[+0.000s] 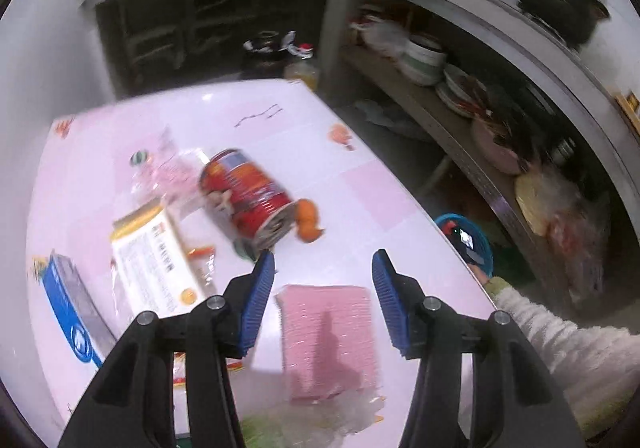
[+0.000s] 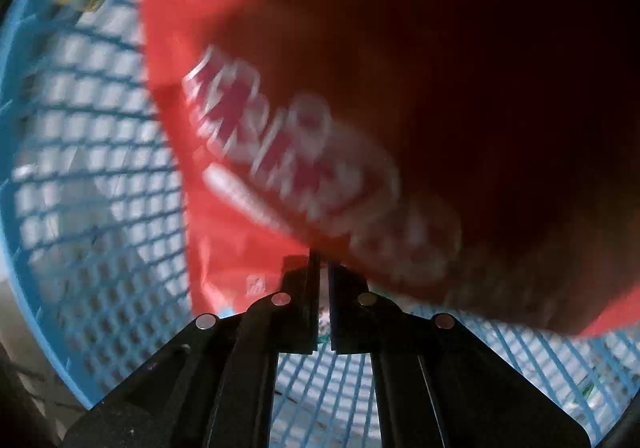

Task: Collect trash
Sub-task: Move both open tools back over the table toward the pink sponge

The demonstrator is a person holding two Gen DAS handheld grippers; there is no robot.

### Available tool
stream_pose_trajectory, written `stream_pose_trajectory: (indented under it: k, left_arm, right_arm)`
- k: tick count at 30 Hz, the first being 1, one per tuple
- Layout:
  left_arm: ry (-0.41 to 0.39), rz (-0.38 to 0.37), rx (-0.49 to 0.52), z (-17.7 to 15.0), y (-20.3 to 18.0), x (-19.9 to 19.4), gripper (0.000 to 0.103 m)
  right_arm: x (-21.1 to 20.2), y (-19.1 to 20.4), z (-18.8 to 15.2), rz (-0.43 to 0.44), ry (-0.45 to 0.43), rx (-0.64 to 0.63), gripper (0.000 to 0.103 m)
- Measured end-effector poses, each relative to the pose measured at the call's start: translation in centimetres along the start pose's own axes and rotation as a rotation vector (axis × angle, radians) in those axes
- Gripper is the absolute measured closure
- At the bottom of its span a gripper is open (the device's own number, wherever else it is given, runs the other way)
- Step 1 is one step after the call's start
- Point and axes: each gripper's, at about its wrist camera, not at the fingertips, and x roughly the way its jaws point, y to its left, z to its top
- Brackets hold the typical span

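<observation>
Left gripper [image 1: 323, 276]: its blue-padded fingers [image 1: 259, 300] stand apart with nothing between them, above the near part of the worktop [image 1: 384, 176].
Right gripper [image 2: 323, 268]: its black fingers are closed together, pinching the near edge of a red wrapper [image 2: 240, 152].
Red wrapper: it hangs inside the blue mesh basket [image 2: 100, 184], with blurred white lettering on it.
Basket, from the left wrist view: the blue mesh basket [image 1: 486, 248] sits on the floor to the right of the worktop, below its edge.
Worktop trash: a red can [image 1: 248, 194] lies on its side in the middle, a white and yellow packet [image 1: 154, 256] to its left, a blue box [image 1: 72, 308] at the far left edge, and a pink pad [image 1: 326, 332] near, below the open fingers.
Sleeve: a fuzzy pale sleeve [image 1: 560, 344] shows at the right.
</observation>
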Motion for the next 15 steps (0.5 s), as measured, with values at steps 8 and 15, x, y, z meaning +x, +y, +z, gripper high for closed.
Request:
stream_pose_trajectory:
  k: [8,15]
  left_arm:
    - [-0.011,0.003,-0.008,-0.3,1.5,0.3,0.052]
    - [-0.04,-0.006,-0.027,-0.7,2.0,-0.8,0.048]
  right_arm:
    - [3.4,-0.3,1.0,-0.077,0.127,0.049,0.09]
    - [-0.1,0.6,-0.6,-0.051,0.034,0.024,0.051]
